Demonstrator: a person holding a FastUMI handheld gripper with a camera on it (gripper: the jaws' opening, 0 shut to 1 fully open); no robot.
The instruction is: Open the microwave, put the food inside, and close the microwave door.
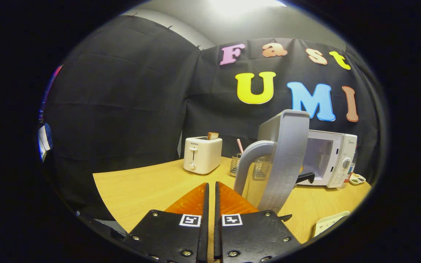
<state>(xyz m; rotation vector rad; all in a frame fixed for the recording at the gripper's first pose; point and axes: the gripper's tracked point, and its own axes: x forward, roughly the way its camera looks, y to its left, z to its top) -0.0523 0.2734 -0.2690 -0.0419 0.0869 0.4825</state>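
**Microwave door swung open, jaws nearly closed and empty**

A white toaster (202, 155) is seen standing on the wooden tabletop (141, 190) at about eleven o'clock from the fingertips, well beyond them, with a slice of bread (212, 136) poking out of its top slot. Just to the right of the toaster, at about one o'clock, a clear cup (235, 164) with a pink straw is found, and a second clear container (261, 168) is partly hidden behind the door handle.

The jaws (211, 184) are held almost together above the tabletop, with only a narrow slit left between the two fingers; nothing is gripped between them.

At about one o'clock from the fingertips, and close to them, the microwave door (287, 157) is seen swung out wide, edge-on to the camera, with its curved grey handle (249, 160) on the side nearest the fingers. Neither finger is touching it. Beyond the door, at about two o'clock, the white microwave (336, 160) is set at the back of the tabletop, its cavity exposed and its control panel on the right. A dark handle-like piece (304, 178) juts out at the foot of the cavity opening; what it belongs to cannot be told. Food cannot be made out inside the cavity.

A small multicoloured tray (356, 178) lies to the right of the microwave, and a pale flat object (329, 222) rests at four o'clock.
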